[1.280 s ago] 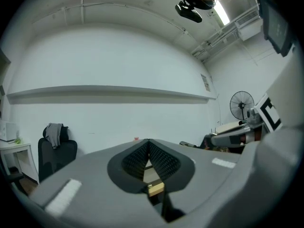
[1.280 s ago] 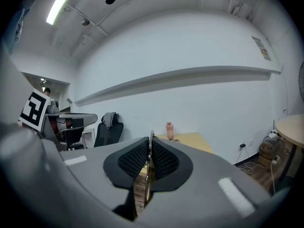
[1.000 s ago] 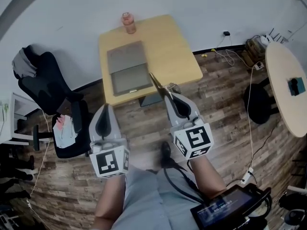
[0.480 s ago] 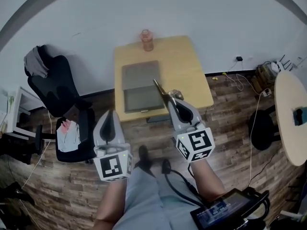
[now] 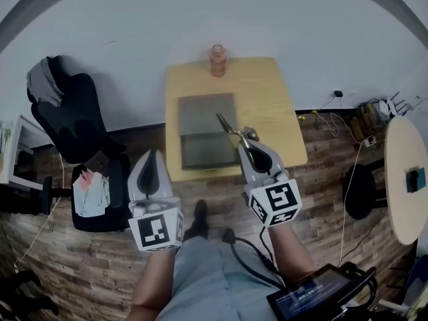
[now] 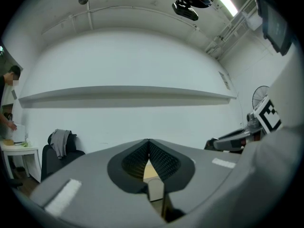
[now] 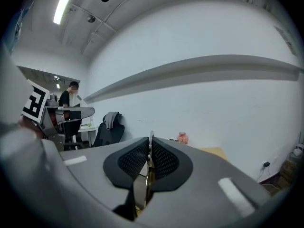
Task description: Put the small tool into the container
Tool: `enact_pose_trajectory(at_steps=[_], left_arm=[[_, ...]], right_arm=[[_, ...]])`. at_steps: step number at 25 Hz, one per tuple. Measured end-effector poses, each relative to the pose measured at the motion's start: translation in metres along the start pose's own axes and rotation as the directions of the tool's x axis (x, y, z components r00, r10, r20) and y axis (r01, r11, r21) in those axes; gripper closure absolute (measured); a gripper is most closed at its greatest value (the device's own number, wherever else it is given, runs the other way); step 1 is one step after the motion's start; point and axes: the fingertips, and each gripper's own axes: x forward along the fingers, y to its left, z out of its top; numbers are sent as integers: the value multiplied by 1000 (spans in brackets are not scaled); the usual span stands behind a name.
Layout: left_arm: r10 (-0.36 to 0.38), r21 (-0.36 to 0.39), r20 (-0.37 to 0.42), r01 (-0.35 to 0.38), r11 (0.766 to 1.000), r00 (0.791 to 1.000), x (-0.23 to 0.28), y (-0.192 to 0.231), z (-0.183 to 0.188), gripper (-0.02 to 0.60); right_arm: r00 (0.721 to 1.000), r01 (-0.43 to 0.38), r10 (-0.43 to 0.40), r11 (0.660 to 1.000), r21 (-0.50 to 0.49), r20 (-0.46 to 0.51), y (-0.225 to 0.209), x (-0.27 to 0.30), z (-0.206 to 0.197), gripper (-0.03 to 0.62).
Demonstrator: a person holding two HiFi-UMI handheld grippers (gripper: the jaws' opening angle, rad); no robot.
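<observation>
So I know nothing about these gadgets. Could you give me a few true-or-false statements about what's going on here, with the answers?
1. The right gripper is clamped on a thin metal tool. True.
2. The tool lies inside the grey container. False: it is held in the right gripper's jaws, sticking out towards the container.
3. The left gripper holds something too. False: its jaws are together with nothing between them.
4. A pink jar stands at the far edge of the table. True.
5. The black chair stands to the right of the table. False: it is on the left.
</observation>
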Motion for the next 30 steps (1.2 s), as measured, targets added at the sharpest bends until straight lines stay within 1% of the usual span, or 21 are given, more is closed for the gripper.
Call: enact_pose_trajectory(at_steps=[9,16,23,26,30], left_arm=[[2,-27,-63,-3,1000,998,45,37,-41,583],[-10,-53,-137,3,999,990,72,47,-77,583],[-15,-60,-192,4,998,981,94,57,-115,583],[-6,-57,-211,-6,998,977,100,64,-128,583],[17,-52,-246,-31,998,969,105,75,-142,583]], right_arm=[[995,-31,31,999,-5,-90,-2,64,-32,574],[985,-55,55,998,6,-163,-3,100,-68,574],[966,-89,91,996,20,-240,-2,123,-111,573],[954,-102,108,994,33,-281,0,129,-132,573],[933,-154,157,987,36,-323,6,138,-153,572]])
